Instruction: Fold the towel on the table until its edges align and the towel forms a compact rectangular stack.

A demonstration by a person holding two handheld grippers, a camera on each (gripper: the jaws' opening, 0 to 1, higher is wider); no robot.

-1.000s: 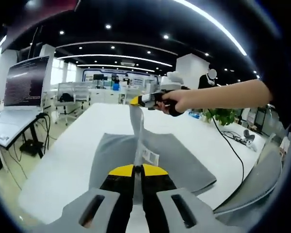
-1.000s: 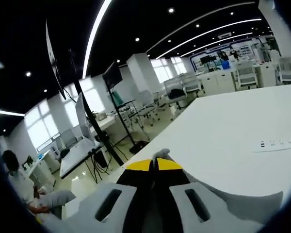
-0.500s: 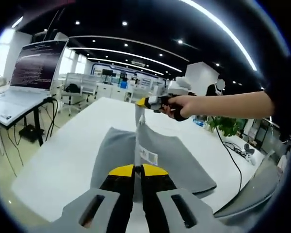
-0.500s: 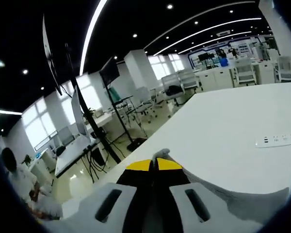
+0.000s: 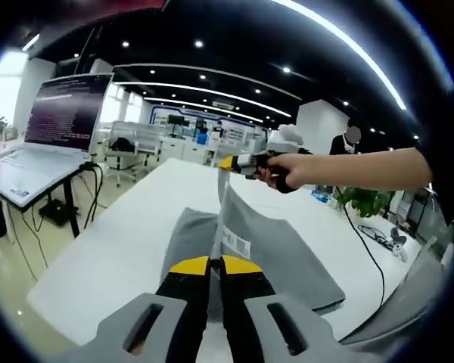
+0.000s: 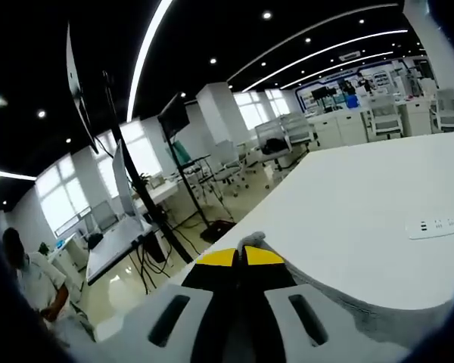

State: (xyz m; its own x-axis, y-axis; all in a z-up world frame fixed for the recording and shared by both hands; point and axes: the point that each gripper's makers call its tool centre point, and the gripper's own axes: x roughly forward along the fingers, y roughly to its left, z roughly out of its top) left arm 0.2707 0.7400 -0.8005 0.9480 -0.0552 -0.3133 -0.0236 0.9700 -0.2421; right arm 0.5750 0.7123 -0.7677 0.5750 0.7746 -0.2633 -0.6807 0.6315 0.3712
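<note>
A white bench [image 5: 129, 227] stood in a bright open office. In the left gripper view, the left gripper [image 5: 209, 266] had its jaws clamped on the near edge of the grey towel [image 5: 280, 253], which lay partly on the bench and rose to the right gripper [image 5: 234, 162] farther off. In the right gripper view, the right gripper [image 6: 240, 257] jaws were pinched on towel [image 6: 251, 240] cloth.

We see a grey towel [image 5: 276, 253] lying partly on the white table [image 5: 121, 249], one edge lifted into a taut upright ridge, a white label near its near end. In the right gripper view a grey corner [image 6: 251, 240] pokes up.
</note>
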